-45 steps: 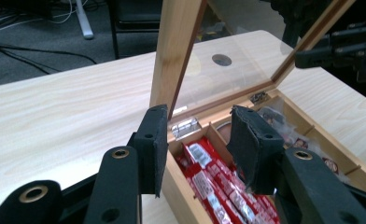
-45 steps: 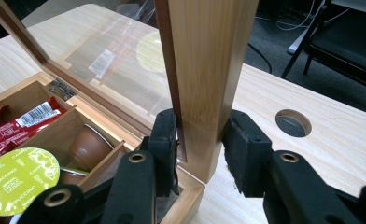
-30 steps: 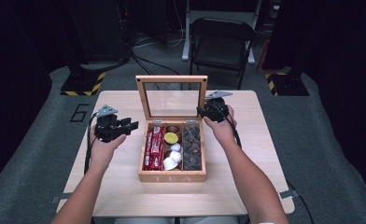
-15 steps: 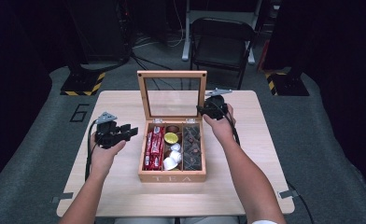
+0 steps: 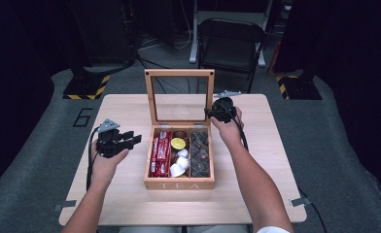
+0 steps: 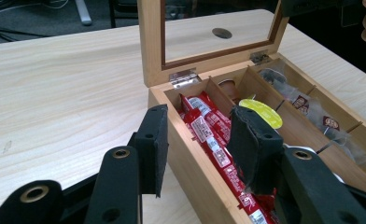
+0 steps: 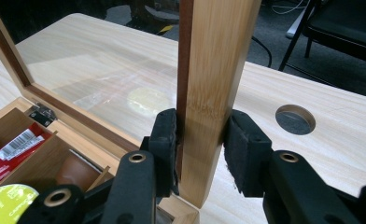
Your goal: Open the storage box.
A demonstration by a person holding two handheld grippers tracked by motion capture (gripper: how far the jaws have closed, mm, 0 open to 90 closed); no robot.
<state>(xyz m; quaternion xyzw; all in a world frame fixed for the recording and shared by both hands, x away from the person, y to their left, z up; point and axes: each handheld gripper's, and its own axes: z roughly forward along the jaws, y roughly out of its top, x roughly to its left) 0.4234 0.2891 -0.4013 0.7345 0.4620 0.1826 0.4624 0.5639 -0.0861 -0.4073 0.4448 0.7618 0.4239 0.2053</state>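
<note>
Wooden tea box (image 5: 179,183) sitting mid-tabletop (image 5: 276,194), front panel lettered TEA, glass-paned lid (image 5: 180,98) standing upright at the far side on two hinges. Right tool (image 5: 221,114) clamped on the lid's right frame rail; in the right gripper view, both pads pressed flat against the wooden rail (image 7: 208,84) just above the box's rear corner, right tool (image 7: 200,154) closed on it. Right hand (image 5: 229,128) behind the tool, beside the box's right rear corner.

Left tool (image 5: 129,141) held to the left of the box, apart from it in the high view, pointing toward the box's left wall. In the left gripper view, left tool (image 6: 202,144) with jaws parted and nothing between the pads, one pad low over the tabletop outside the box, the other over the left compartment. Left hand (image 5: 106,158) wrapped around the tool body, cable trailing down along the forearm.

Inside the box: red packets (image 6: 208,133) stacked lengthwise in the left compartment; a yellow-topped pod (image 6: 261,113) and white pods (image 5: 180,162) in the middle compartment; dark clear-wrapped sachets (image 5: 200,153) in the right one. Folding chair (image 5: 232,43) beyond the tabletop's far edge.
</note>
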